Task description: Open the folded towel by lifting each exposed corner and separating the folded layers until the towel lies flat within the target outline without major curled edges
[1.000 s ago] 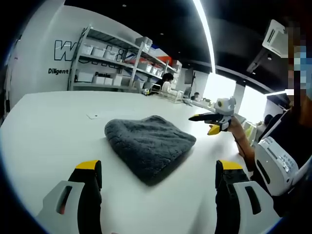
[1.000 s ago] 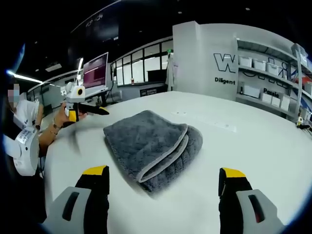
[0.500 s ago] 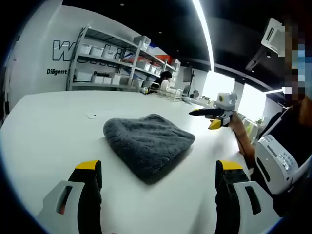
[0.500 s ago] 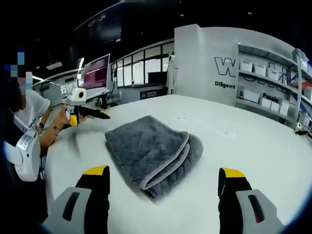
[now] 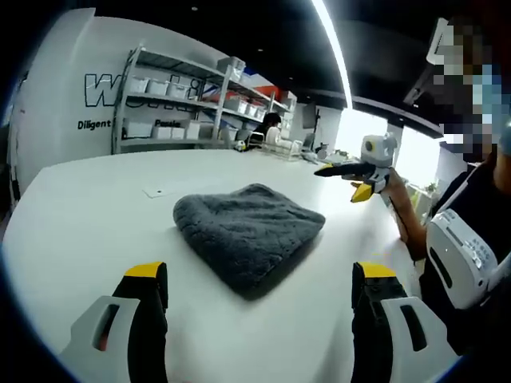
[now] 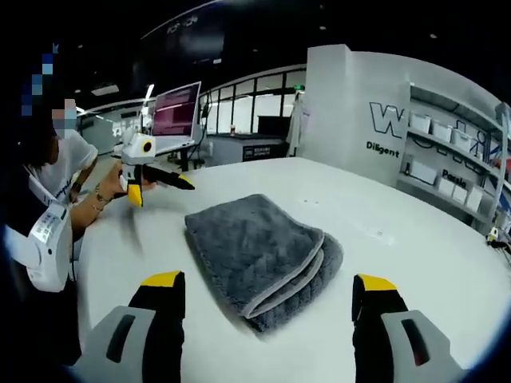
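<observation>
A dark grey folded towel (image 5: 247,235) lies on the white table (image 5: 88,207). In the right gripper view the towel (image 6: 255,254) shows its stacked layers, with pale trimmed edges facing the lower right. My left gripper (image 5: 260,275) hovers above the table short of the towel, jaws wide apart and holding nothing. My right gripper (image 6: 269,281) is open too, a little back from the towel's near end. Each gripper is also seen from the other's view, held in a hand above the table beside the towel: the right gripper (image 5: 358,174) and the left gripper (image 6: 150,169).
The person holding the grippers stands at the table's edge, with a white device on the sleeve (image 5: 463,251). Metal shelves with white boxes (image 5: 184,104) line the far wall. A monitor (image 6: 177,108) stands behind the table. Bare tabletop (image 6: 415,239) surrounds the towel.
Both views have shifted a little with the hands. The right gripper sits slightly higher in the left gripper view. The towel lies as before, and both grippers stay open.
</observation>
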Demonstrator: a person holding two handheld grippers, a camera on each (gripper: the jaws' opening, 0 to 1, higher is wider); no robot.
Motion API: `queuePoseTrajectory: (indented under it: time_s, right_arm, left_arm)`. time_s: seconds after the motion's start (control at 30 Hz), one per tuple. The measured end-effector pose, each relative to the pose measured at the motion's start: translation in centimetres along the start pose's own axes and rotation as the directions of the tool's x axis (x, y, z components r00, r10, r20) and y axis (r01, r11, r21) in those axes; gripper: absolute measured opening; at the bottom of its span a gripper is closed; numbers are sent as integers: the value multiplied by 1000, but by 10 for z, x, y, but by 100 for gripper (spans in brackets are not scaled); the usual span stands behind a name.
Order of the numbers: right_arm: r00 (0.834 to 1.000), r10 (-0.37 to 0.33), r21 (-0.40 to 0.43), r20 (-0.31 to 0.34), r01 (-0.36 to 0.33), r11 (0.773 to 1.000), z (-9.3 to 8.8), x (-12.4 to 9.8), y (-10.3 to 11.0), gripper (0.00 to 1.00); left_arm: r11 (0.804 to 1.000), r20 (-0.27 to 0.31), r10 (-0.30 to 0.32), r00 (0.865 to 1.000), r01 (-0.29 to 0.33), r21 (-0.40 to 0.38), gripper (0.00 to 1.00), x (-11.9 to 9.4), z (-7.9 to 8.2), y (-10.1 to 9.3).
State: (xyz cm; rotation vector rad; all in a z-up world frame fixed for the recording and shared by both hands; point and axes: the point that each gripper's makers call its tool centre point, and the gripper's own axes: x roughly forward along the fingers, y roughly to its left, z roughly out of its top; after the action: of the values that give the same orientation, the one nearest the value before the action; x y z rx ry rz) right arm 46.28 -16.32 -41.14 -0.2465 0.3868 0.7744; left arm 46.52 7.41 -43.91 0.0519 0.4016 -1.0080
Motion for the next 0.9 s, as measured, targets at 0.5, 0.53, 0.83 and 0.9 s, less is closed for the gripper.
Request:
queuePoseTrajectory:
  time_s: [0.5, 0.53, 0.83, 0.9]
  right_arm:
    - [999, 35, -66, 1, -35, 997, -3, -19, 8, 91]
    - [999, 38, -74, -9, -39, 996, -6, -21, 8, 91]
    - [999, 35, -100, -13, -36, 994, -14, -39, 0, 90]
    - [1000, 27, -100, -6, -27, 995, -14, -42, -2, 90]
  left_arm:
    - [996, -79, -23, 997, 29, 81, 94, 54, 14, -38]
    - [996, -74, -27, 997, 33, 84, 94, 58, 17, -41]
    - [988, -84, -17, 996, 29, 151, 90, 109, 35, -76]
    - [980, -69, -76, 995, 87, 177, 90, 119, 41, -92]
